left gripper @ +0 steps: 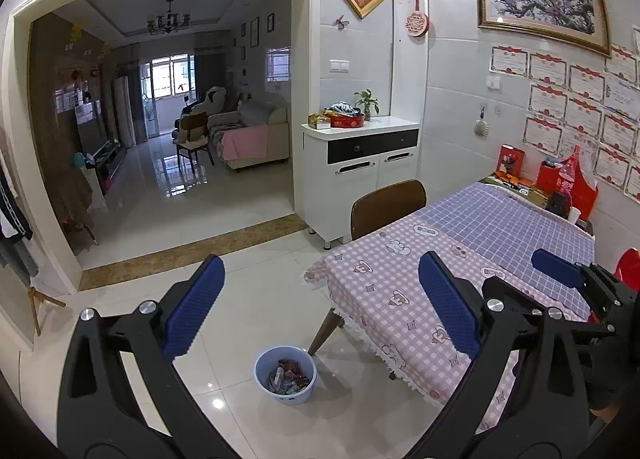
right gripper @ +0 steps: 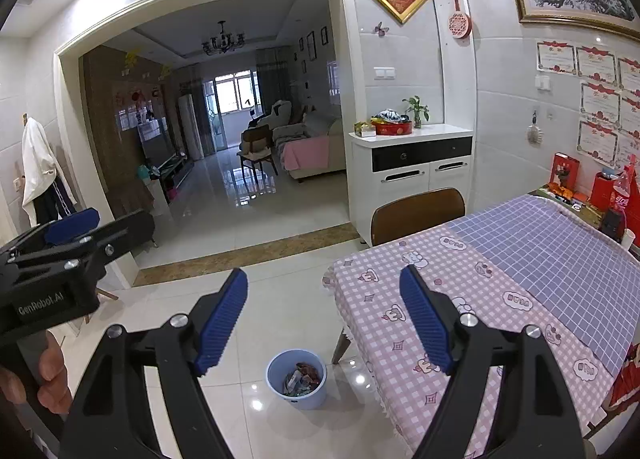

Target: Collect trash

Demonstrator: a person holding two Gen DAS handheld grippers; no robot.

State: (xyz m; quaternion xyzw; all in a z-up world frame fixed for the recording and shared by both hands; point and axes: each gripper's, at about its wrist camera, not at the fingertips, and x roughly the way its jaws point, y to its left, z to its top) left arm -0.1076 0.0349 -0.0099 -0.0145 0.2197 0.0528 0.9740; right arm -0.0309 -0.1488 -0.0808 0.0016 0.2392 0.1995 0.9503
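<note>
A light blue bin (left gripper: 262, 373) stands on the tiled floor beside the table's corner leg, with several crumpled wrappers (left gripper: 289, 376) inside. My left gripper (left gripper: 322, 259) hovers above and short of it, open, with nothing between its blue pads. In the right wrist view the same bin (right gripper: 276, 373) sits low between the fingers of my right gripper (right gripper: 324, 271), which is also open and holds nothing. Both grippers are side by side; one blue pad of the right gripper (left gripper: 558, 269) shows at the left view's right edge.
A table with a pink checked cloth (right gripper: 400, 323) and a lavender one (right gripper: 560, 259) fills the right. A brown chair (right gripper: 416, 211) is pushed against its far side, and a white cabinet (right gripper: 412, 175) stands behind. A hand (right gripper: 52, 375) holds the left gripper's handle.
</note>
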